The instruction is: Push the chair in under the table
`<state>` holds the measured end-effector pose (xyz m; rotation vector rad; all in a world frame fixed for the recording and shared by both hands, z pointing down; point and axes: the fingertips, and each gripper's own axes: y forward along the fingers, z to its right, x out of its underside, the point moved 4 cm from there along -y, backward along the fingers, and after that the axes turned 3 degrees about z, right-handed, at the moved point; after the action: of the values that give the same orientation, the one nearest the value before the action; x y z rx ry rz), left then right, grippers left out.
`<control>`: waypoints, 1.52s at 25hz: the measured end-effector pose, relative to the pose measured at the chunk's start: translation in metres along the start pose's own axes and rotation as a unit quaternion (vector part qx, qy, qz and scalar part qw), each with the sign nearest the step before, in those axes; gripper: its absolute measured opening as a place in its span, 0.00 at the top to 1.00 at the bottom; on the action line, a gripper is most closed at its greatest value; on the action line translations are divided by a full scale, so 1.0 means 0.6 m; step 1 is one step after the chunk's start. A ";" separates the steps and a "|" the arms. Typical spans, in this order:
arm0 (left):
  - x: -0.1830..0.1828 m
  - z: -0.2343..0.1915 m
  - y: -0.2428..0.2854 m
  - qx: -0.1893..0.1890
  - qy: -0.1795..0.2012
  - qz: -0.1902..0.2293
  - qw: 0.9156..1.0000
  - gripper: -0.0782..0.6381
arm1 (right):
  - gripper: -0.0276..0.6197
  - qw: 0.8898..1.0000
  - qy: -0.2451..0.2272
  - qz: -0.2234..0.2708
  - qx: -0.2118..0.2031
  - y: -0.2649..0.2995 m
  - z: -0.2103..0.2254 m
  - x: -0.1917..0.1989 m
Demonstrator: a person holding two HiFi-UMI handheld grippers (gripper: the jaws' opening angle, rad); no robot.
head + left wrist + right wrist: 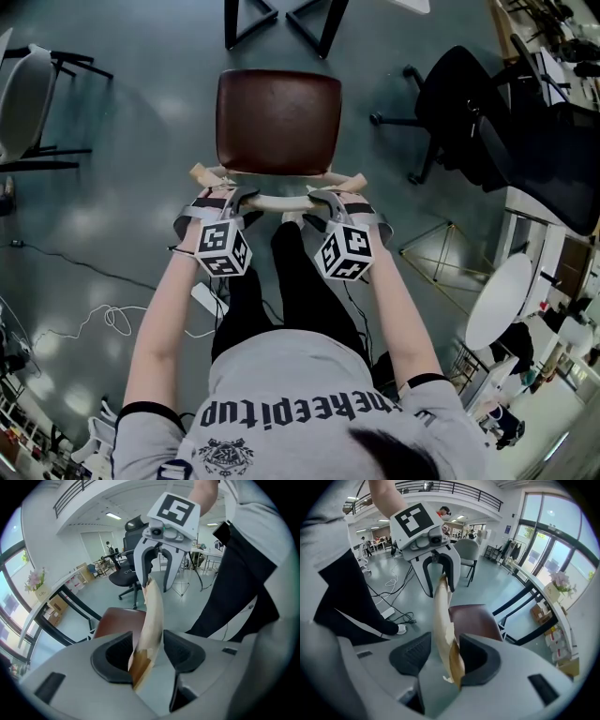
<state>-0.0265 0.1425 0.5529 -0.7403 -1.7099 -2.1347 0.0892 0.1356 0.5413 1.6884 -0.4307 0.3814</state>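
Over the back rail [281,201] of the chair [278,122], left gripper [228,195] and right gripper [330,197], jaws apart astride it; shirt print [309,412] "keepitup".

The person's grey T-shirt [309,394] carries one line of black lettering across its front, legible in part as "keepitup". The dark round emblem [225,457] printed beside that line is too small to read.

1. An open-plan office: past the jaws of the left gripper [149,654] stand black swivel chairs [124,576] under ceiling strip lights [114,515].
2. Beyond the right gripper [440,656] jaws: tall windows [555,550], a mezzanine railing [459,486], floor cables [396,581].
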 end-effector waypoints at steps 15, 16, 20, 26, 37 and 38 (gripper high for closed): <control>0.003 -0.004 0.013 -0.011 0.040 -0.077 0.996 0.63 | 0.69 0.999 -0.038 0.003 0.001 0.017 0.003 0.004; 0.002 -0.004 0.013 -0.010 0.038 -0.078 0.996 0.63 | 0.69 0.999 -0.038 0.003 0.001 0.017 0.003 0.005; -0.002 -0.008 0.015 -0.012 0.035 -0.078 0.996 0.63 | 0.69 0.999 -0.036 0.009 0.004 0.015 0.008 0.009; -0.010 -0.020 0.018 -0.005 0.031 -0.081 0.996 0.62 | 0.69 0.999 -0.035 0.020 0.004 0.011 0.021 0.015; -0.014 -0.037 0.023 -0.011 0.018 -0.086 0.996 0.61 | 0.68 0.998 -0.043 0.042 0.007 0.012 0.040 0.020; -0.015 -0.043 0.025 -0.012 0.017 -0.087 0.996 0.61 | 0.68 0.998 -0.044 0.043 0.008 0.013 0.045 0.022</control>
<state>-0.0163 0.1134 0.5562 -0.5760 -1.7921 -2.2721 0.0971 0.1071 0.5498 1.7095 -0.5687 0.3755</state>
